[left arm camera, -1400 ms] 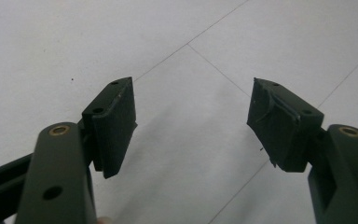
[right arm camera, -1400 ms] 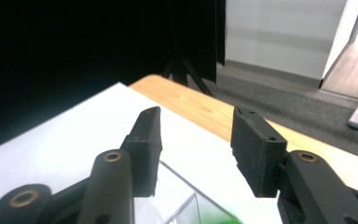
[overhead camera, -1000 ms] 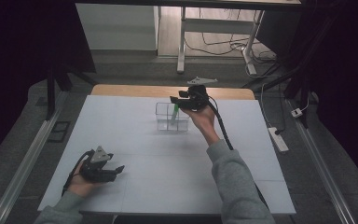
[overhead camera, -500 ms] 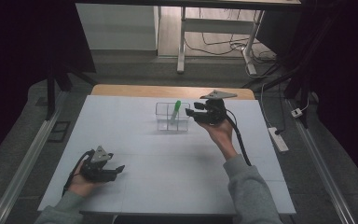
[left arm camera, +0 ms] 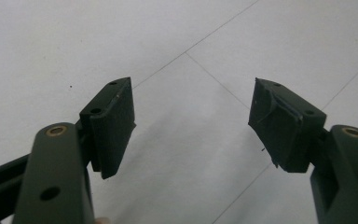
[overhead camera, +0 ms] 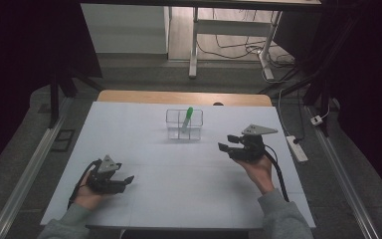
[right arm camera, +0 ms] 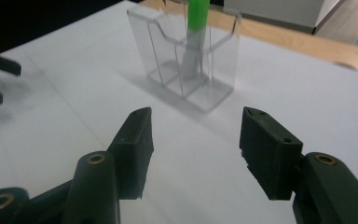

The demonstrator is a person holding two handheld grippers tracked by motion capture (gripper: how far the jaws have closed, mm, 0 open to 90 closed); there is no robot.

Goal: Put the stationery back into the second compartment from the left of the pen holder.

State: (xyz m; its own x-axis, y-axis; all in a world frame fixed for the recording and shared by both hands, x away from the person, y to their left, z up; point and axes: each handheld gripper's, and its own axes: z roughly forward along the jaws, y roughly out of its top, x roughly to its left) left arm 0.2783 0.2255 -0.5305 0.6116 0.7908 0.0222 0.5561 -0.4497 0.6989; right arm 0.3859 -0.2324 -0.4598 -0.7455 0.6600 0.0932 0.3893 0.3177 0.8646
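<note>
Green pen [overhead camera: 187, 118] already stands tilted in the clear organizer [overhead camera: 184, 124] at the table's [overhead camera: 144, 124] far middle, so we judge the placing done. Right gripper [overhead camera: 227, 143], jaws spread and just opening further, nothing between them, sits near it. Left gripper [overhead camera: 128, 180] spread, empty. Which compartment holds the pen is hard to tell. Nothing seems left.

Looked like a lab or test room set up for recording. Had a plain white counter [overhead camera: 179, 174] with a wooden edge at the far side, framed by metal rails [overhead camera: 25, 169] on the floor. Showed loose cables [overhead camera: 238, 47] under a metal-legged desk [overhead camera: 194, 45] behind, a power strip [overhead camera: 297, 148] beside, and dark curtained surroundings on grey carpet.
</note>
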